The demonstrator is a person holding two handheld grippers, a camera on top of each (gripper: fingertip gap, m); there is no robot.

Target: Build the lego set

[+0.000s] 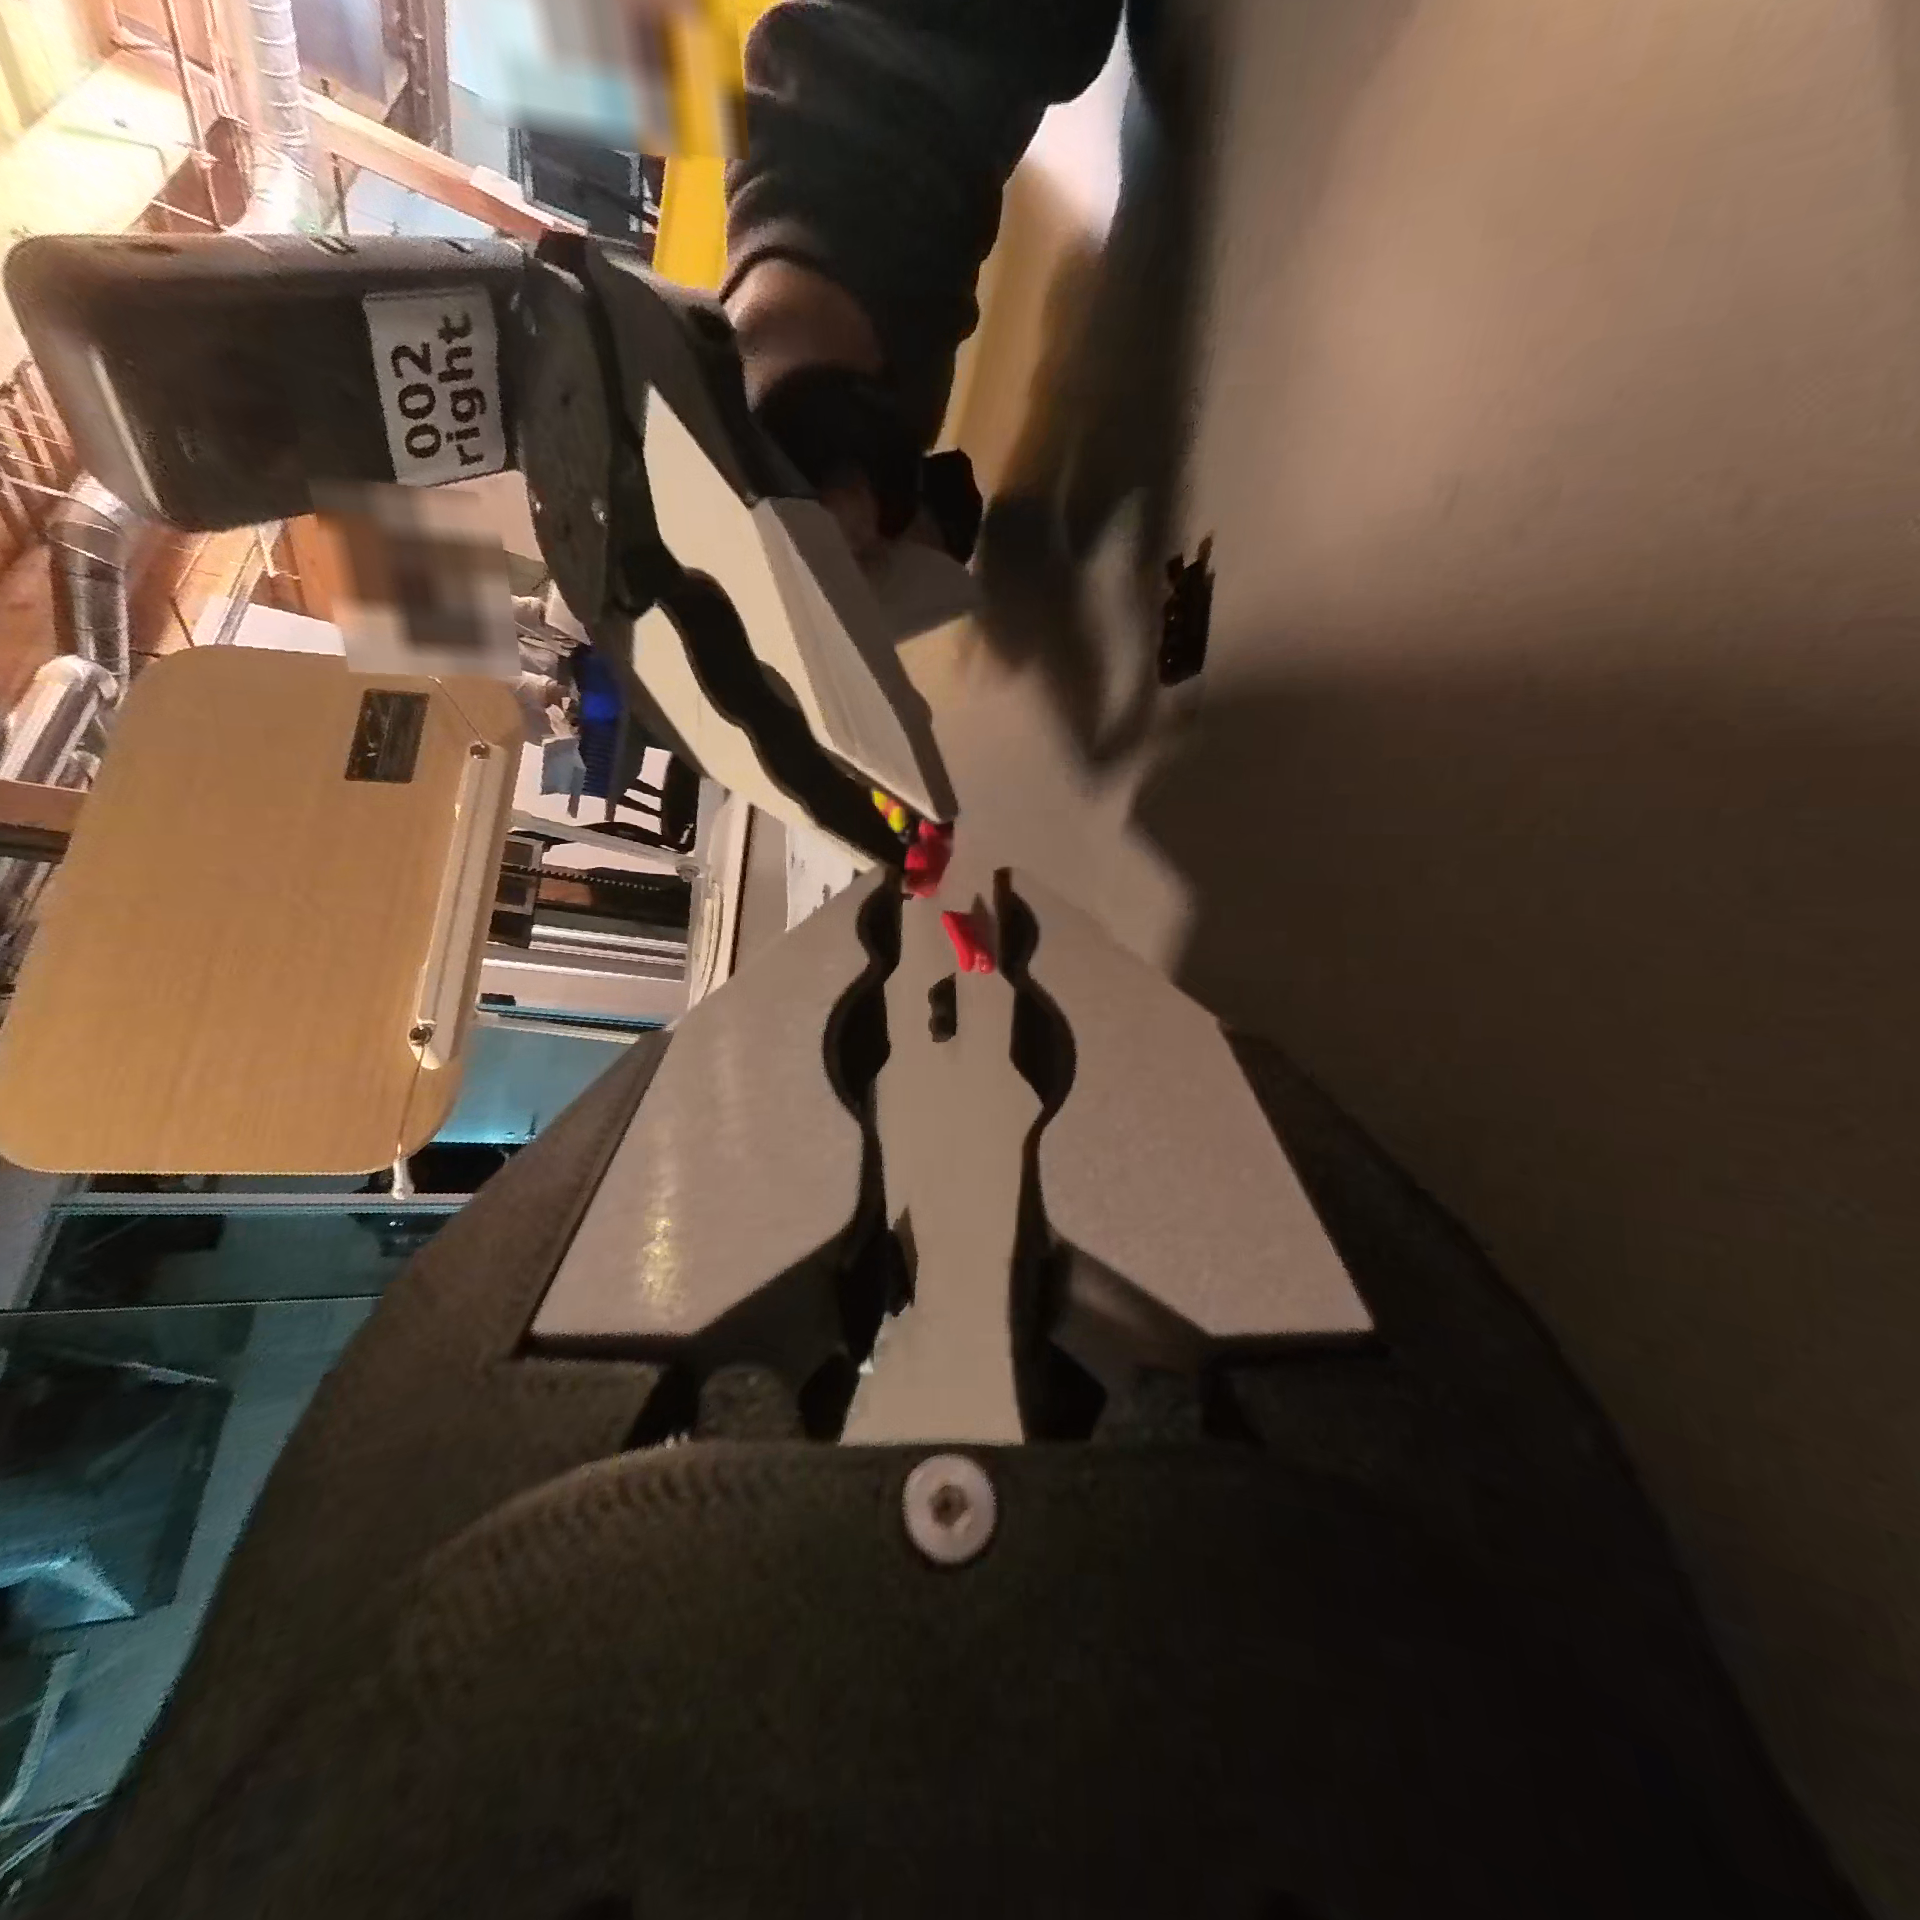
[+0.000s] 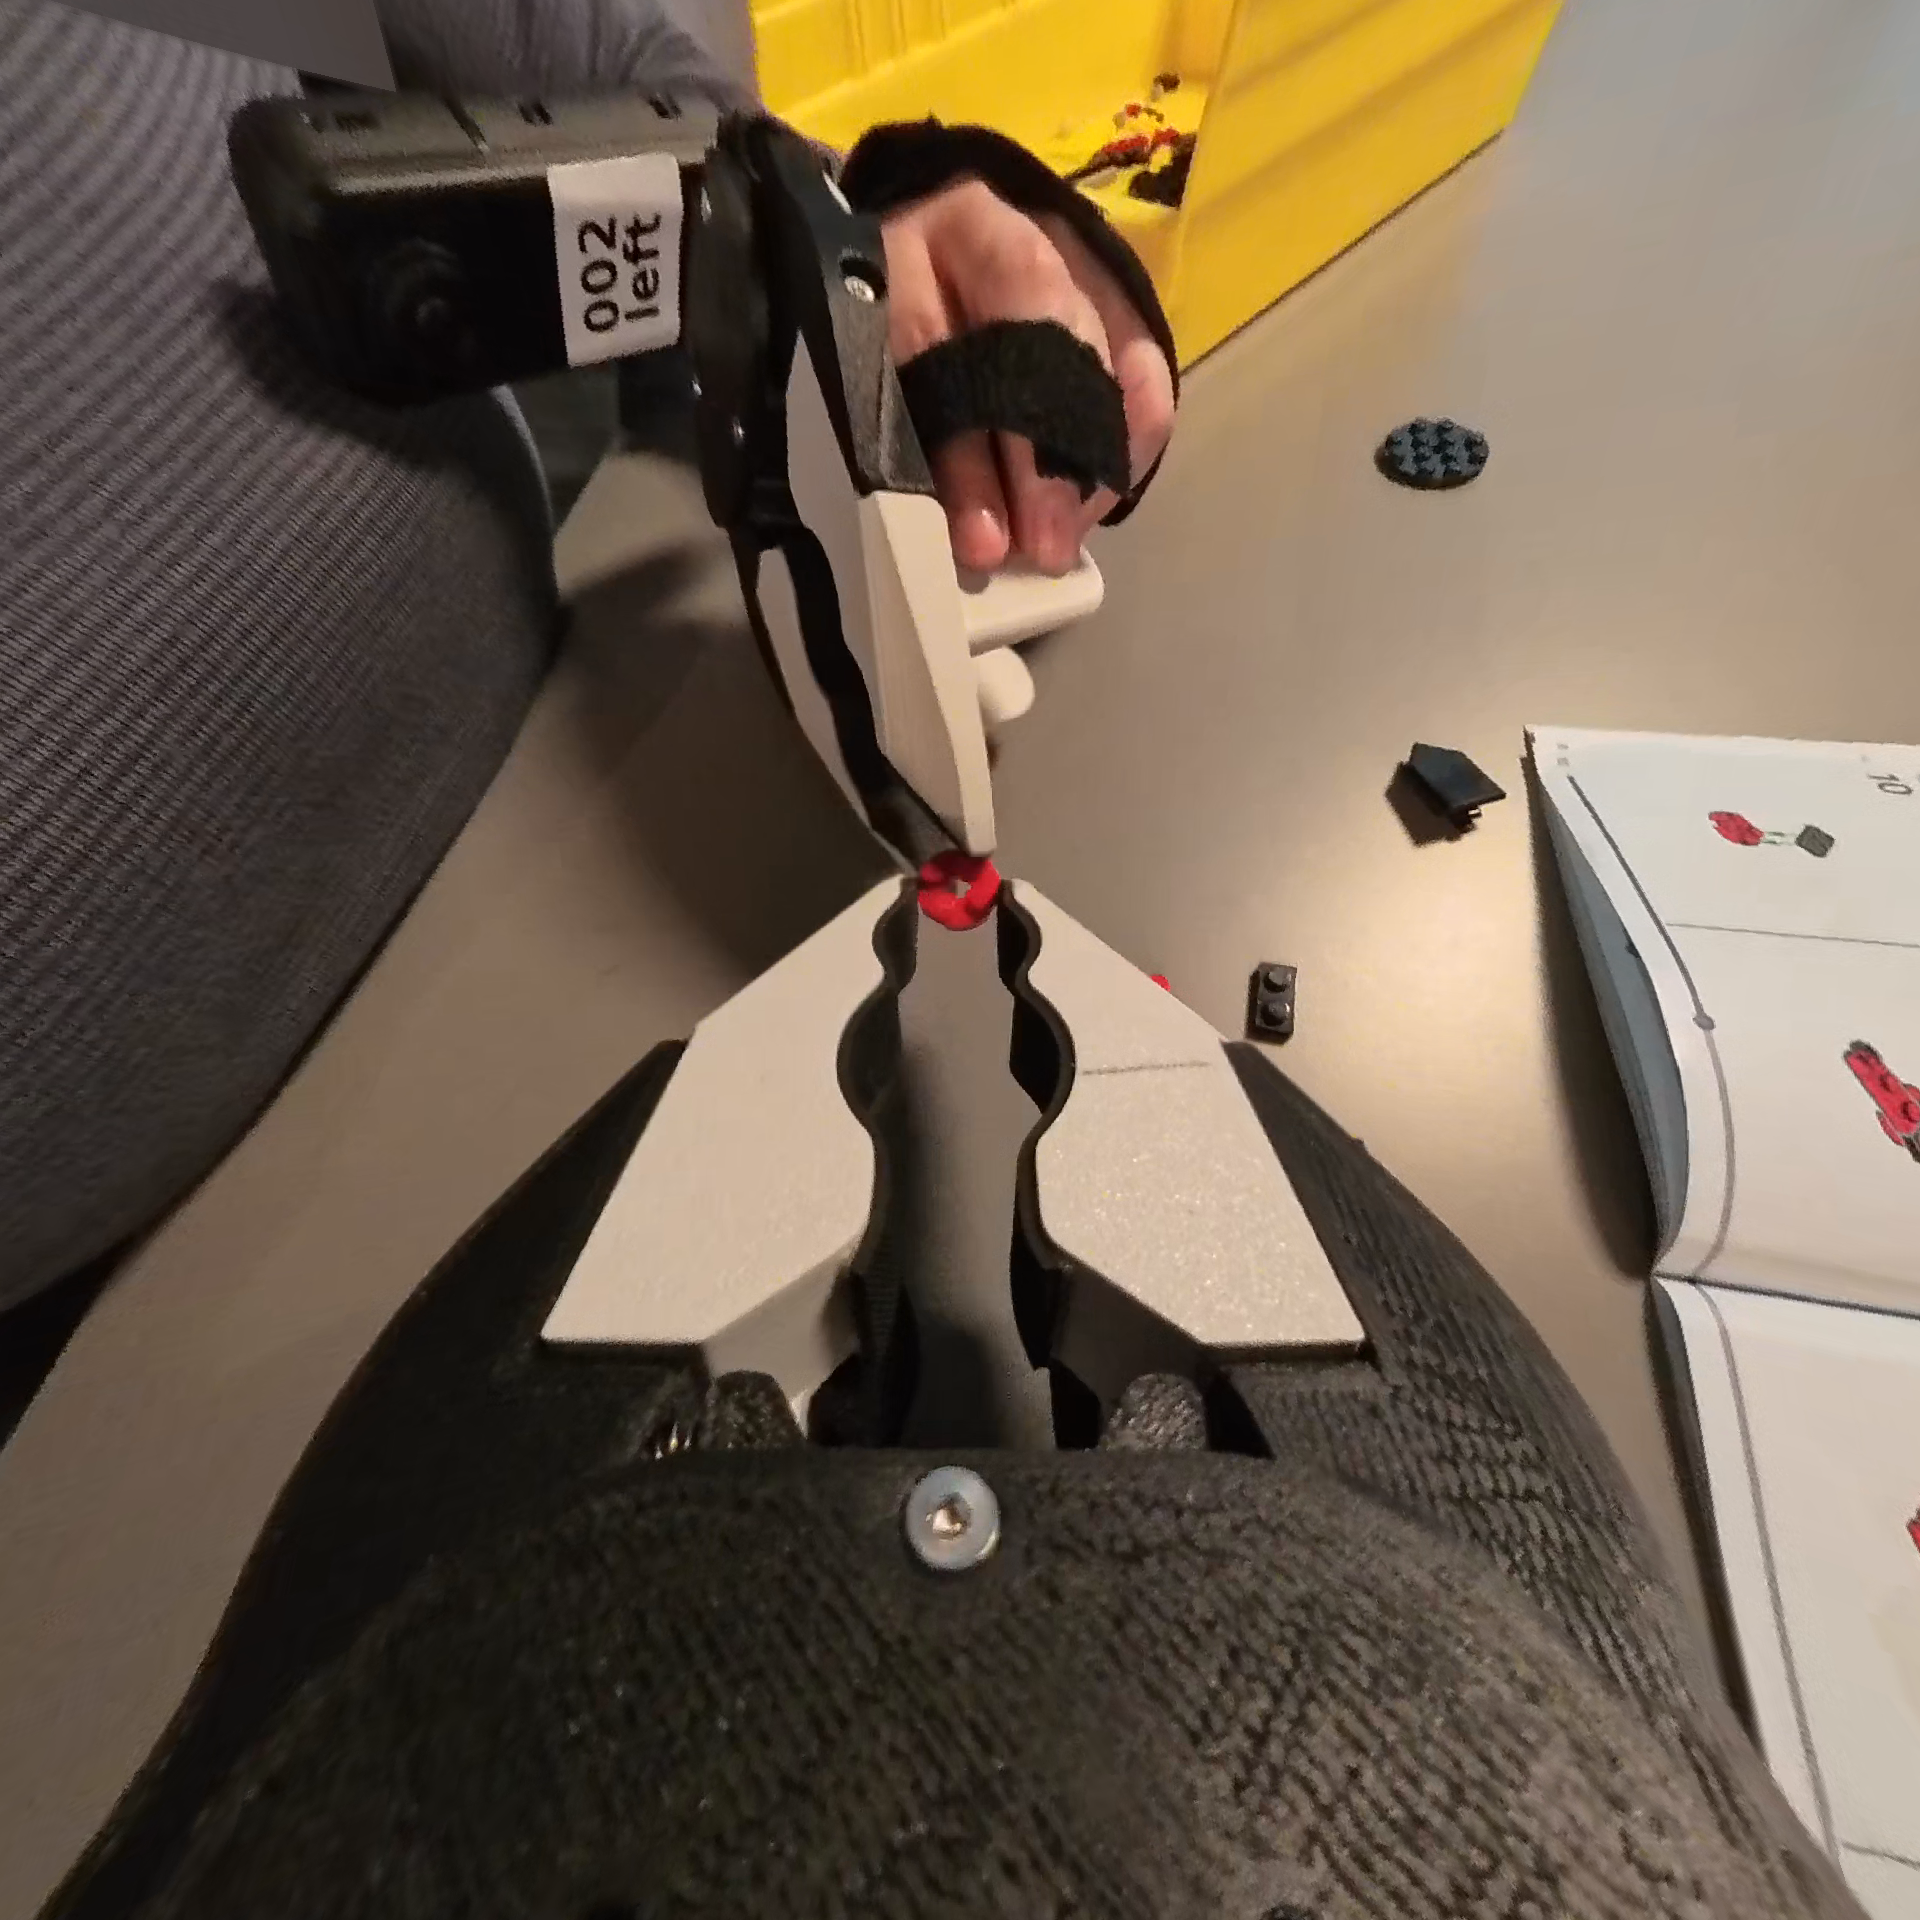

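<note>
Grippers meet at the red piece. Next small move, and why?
Probably close the left gripper onto the red Lego piece: the right gripper clamps it, while the left's tip touches it from above, jaws apart.

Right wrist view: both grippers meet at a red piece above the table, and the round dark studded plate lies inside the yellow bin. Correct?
Not quite. The round dark studded plate lies on the bare table, outside the yellow bin; the right wrist view shows this. The rest holds: the left gripper and right gripper meet at the red piece above the table.
</note>
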